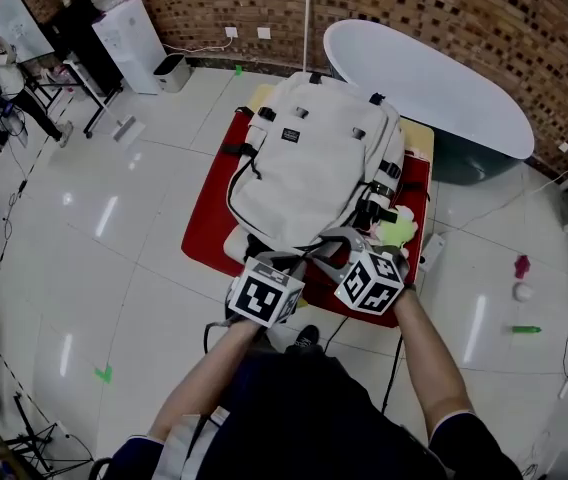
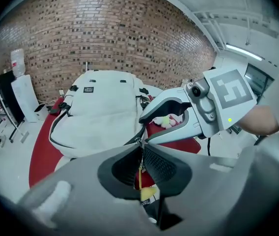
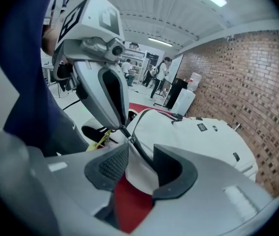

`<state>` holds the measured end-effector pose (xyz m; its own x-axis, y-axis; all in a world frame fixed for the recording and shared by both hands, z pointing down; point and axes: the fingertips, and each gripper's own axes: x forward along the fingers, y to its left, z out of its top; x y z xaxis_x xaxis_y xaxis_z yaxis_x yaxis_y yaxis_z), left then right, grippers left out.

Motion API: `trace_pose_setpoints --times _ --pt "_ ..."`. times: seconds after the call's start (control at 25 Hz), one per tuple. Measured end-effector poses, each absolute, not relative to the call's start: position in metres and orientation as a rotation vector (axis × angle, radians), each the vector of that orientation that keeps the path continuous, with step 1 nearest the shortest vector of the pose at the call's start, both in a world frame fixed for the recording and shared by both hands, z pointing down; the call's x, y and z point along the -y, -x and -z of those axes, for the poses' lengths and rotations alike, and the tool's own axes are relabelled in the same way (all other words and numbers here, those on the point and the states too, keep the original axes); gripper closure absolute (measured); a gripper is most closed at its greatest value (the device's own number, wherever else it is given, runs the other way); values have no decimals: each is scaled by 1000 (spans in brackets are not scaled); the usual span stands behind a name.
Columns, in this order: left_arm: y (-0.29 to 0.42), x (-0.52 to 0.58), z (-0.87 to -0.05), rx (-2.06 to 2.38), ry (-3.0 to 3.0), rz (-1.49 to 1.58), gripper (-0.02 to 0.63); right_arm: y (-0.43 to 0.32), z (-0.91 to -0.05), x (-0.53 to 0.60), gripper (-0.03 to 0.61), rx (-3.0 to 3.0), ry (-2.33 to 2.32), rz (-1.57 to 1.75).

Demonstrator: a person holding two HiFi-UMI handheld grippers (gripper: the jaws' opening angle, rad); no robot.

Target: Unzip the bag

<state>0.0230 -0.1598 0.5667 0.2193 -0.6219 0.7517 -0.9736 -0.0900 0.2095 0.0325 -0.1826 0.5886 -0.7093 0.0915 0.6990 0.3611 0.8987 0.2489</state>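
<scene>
1. Zipper pull (image 2: 141,162) sits pinched in the near-closed left tongs (image 2: 141,146), ready for drawing.
2. Right tongs (image 3: 140,147), at 3 o'clock, gape wide astride the white backpack (image 3: 193,134) corner, gripping nothing; likely bracing.
3. The white backpack lies flat on red cloth (image 1: 204,223) at 12 o'clock.

Low table (image 1: 419,133), tan top bare only along far edge. Spread over the rest: red cloth (image 1: 209,218). Flat on cloth: white bag (image 1: 309,158), covering most of it. On cloth, just beside bag's near right corner: green-and-white soft toy (image 1: 398,231). Beneath, glossy white floor (image 1: 114,268); loose on it at right, well apart from table: pink thing (image 1: 522,266), white ball (image 1: 522,292), green stick (image 1: 525,329).
</scene>
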Motion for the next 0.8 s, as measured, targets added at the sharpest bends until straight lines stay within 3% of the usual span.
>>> trace_pose_setpoints --times 0.16,0.44,0.8 --pt "-17 159 -561 1482 -1811 -665 581 -27 -595 178 422 2265 367 545" --pt "-14 156 -571 1449 -1825 -713 581 -32 -602 180 516 2210 334 576" --pt "-3 152 -571 1382 -1891 -745 580 -35 -600 182 529 2205 287 547"
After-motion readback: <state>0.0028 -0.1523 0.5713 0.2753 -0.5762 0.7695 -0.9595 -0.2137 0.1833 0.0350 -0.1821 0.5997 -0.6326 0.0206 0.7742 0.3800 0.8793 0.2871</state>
